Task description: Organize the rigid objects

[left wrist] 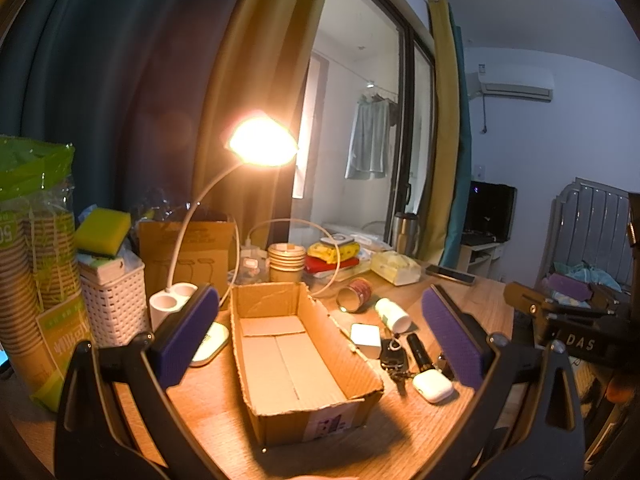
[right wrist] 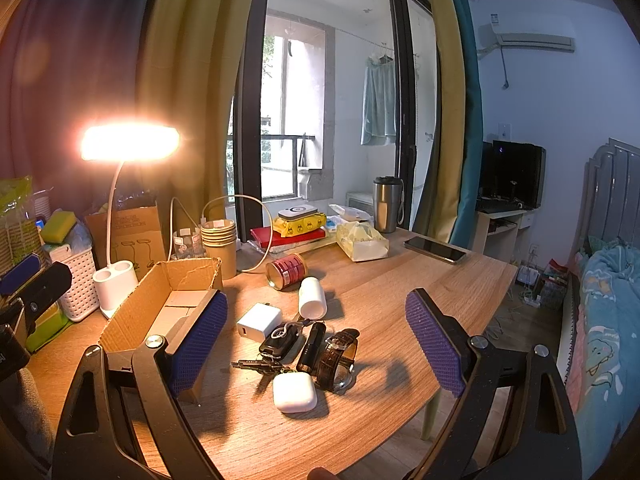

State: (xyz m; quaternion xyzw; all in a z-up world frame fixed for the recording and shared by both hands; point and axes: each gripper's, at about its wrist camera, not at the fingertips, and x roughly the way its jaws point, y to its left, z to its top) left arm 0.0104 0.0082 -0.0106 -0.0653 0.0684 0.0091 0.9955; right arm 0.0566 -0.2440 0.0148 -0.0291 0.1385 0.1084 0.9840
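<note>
Landmark: the open cardboard box (left wrist: 296, 356), standing empty on the wooden counter (right wrist: 400, 300).

Left of the box: a white lamp base (left wrist: 170, 306) and a white woven basket (left wrist: 114, 304), both close to the box's left wall. Not task items, in my judgement.

Over the box: the left gripper (left wrist: 320, 344) hovers with jaws spread wide, holding nothing; the box sits between its purple pads.

Just right of the box, in a tight cluster: a white charger cube (right wrist: 258, 323), a car key fob with keys (right wrist: 276, 344), a small black flashlight (right wrist: 311, 347), a brown-strapped wristwatch (right wrist: 338, 356) and a white earbud case (right wrist: 295, 392). Beyond them lie a white pill bottle (right wrist: 313, 298) and a red tin can (right wrist: 286, 271), both on their sides.

Over the cluster: the right gripper (right wrist: 316, 356), jaws wide, empty.

Assessment: no item is boxed yet; the step in hand appears to be the first pick. Recommendation: take an outlying piece first, such as the earbud case or the charger, since key fob, flashlight and watch touch one another and a careless closure could drag neighbours. Descend squarely and close on flat faces. The bottle and can may roll; grip across their width.
</note>
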